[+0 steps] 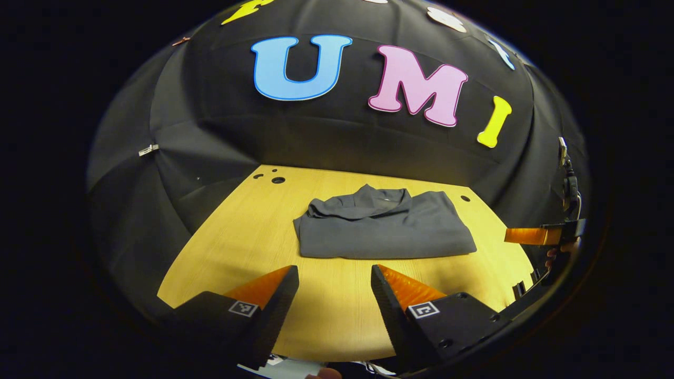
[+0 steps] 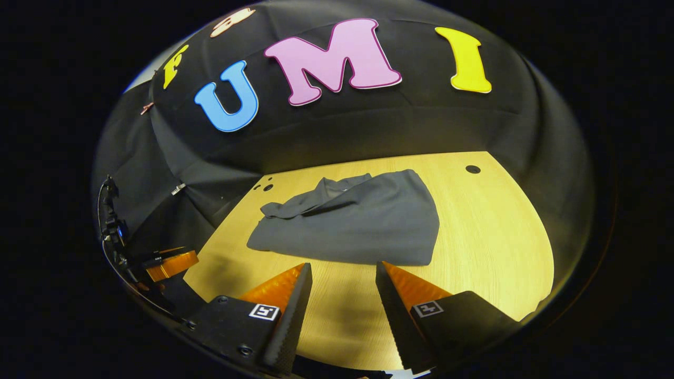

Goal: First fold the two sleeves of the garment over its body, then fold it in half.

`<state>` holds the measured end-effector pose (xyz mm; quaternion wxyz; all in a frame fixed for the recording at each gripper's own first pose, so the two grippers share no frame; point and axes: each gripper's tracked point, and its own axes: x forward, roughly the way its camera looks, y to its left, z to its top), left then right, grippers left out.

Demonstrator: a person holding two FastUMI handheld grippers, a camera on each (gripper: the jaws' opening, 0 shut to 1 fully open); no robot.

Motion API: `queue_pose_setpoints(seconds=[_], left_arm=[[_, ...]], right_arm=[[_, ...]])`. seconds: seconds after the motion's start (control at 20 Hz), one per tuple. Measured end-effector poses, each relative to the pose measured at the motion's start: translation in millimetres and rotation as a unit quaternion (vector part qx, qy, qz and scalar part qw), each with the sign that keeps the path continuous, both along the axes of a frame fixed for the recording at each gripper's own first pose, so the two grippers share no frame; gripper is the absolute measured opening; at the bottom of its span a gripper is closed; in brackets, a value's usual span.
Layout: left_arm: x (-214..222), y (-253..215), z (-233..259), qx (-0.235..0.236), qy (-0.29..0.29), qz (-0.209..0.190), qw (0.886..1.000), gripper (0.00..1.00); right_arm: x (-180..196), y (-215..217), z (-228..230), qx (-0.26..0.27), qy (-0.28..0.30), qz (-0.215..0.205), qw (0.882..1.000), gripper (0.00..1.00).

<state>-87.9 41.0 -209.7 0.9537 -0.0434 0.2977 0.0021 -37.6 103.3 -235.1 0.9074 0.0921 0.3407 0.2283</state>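
both tongs, left tongs (image 1: 335,284) and right tongs (image 2: 343,281), gape wide and empty; the folded garment (image 1: 384,229) lies straight ahead mid-surface (image 1: 237,231), long axis crosswise to you.

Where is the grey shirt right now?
The grey garment lies folded flat in the middle of the wooden table, ahead of both open grippers, neither touching it; its collar points toward the black back wall.
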Motion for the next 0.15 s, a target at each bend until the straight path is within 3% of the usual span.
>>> queue_pose_setpoints(seconds=[0.15], left_arm=[[-7.6,0.9,-2.6,0.003,0.006,-0.006,1.000,0.88]], right_arm=[[0.0,4.0,2.5,-0.002,-0.004,-0.007,1.000,0.77]])
